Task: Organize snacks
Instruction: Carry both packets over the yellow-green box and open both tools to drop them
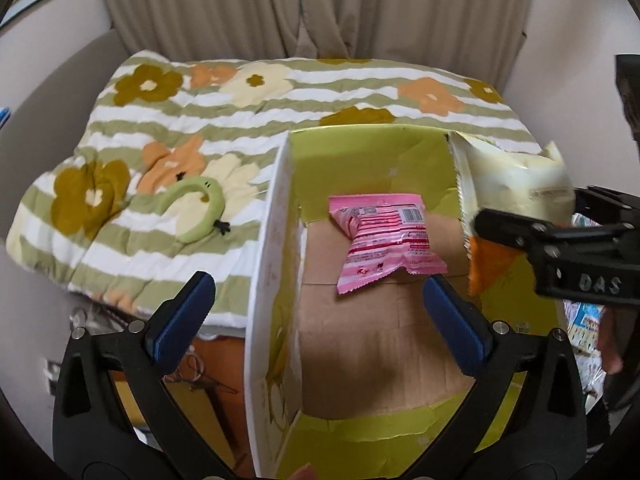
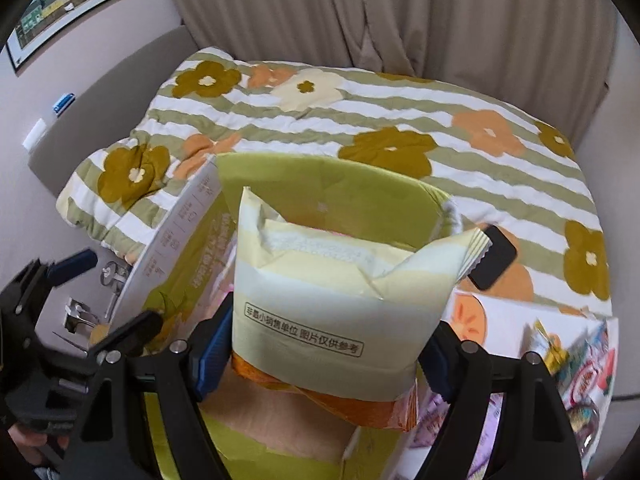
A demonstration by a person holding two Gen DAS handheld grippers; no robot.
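An open green cardboard box (image 1: 360, 152) stands before me, its brown floor holding one pink snack packet (image 1: 384, 240). My left gripper (image 1: 316, 316) is open and empty, its jaws spread across the box's left wall. My right gripper (image 2: 320, 344) is shut on a pale yellow and orange snack bag (image 2: 332, 300) and holds it over the box's right side. That bag (image 1: 516, 184) and the right gripper (image 1: 560, 240) also show at the right of the left wrist view. The left gripper (image 2: 80, 300) shows at the left of the right wrist view.
A bed with a striped flower quilt (image 1: 240, 120) lies behind the box, with a green plush ring (image 1: 200, 208) on it. A black phone (image 2: 492, 258) lies on the quilt. A white box of several snack packets (image 2: 572, 364) stands at the right. Curtains hang behind.
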